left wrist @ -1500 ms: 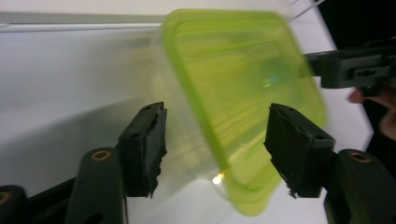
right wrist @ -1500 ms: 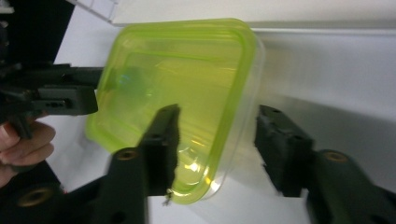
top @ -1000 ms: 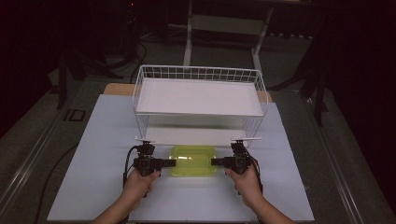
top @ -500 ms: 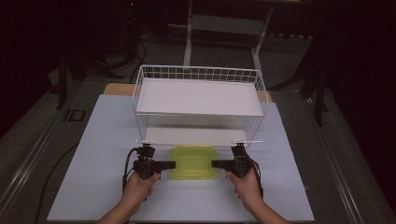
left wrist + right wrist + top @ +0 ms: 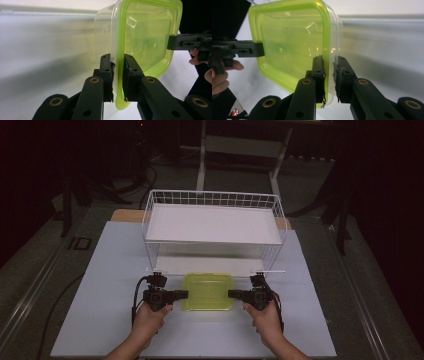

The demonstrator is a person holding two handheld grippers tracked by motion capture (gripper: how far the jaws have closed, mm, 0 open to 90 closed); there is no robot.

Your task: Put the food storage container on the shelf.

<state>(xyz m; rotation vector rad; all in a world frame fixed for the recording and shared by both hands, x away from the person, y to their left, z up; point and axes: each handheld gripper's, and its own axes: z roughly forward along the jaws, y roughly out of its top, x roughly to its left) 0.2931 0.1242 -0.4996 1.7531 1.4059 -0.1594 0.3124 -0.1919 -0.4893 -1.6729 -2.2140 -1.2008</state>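
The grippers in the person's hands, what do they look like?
Both the left gripper and the right gripper are black, each with two flat, straight fingers joined by brass-coloured rivets and lined with dark, frayed pads. A thin black cable loops from each one. The forearms are bare, with no sleeves.

The lidded container (image 5: 208,291) lies on the table (image 5: 100,270), just in front of the wire shelf rack (image 5: 212,227). The left gripper (image 5: 181,294) is at the container's left edge, and the right gripper (image 5: 234,294) at its right edge.
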